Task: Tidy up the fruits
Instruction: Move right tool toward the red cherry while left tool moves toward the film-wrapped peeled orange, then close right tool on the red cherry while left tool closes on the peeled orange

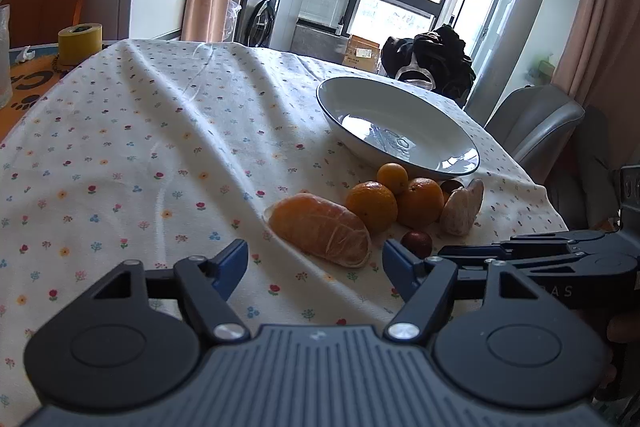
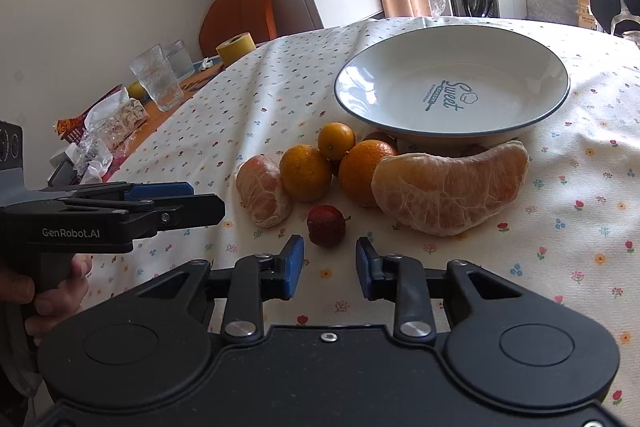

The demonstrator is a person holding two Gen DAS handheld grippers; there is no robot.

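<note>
While both tools hang low over the flowered cloth, the left gripper (image 1: 314, 261) spreads wide with nothing between its blue pads, facing a peeled citrus segment (image 1: 320, 229) just ahead. Over to the right gripper (image 2: 329, 265), narrower but parted and empty too, lined up on a small red fruit (image 2: 326, 225) just beyond its tips. Behind that sit two oranges (image 2: 305, 171), a kumquat (image 2: 336, 140) and a big peeled wedge (image 2: 448, 189), all clustered on the counter beside the empty white bowl (image 2: 452, 125).
</note>
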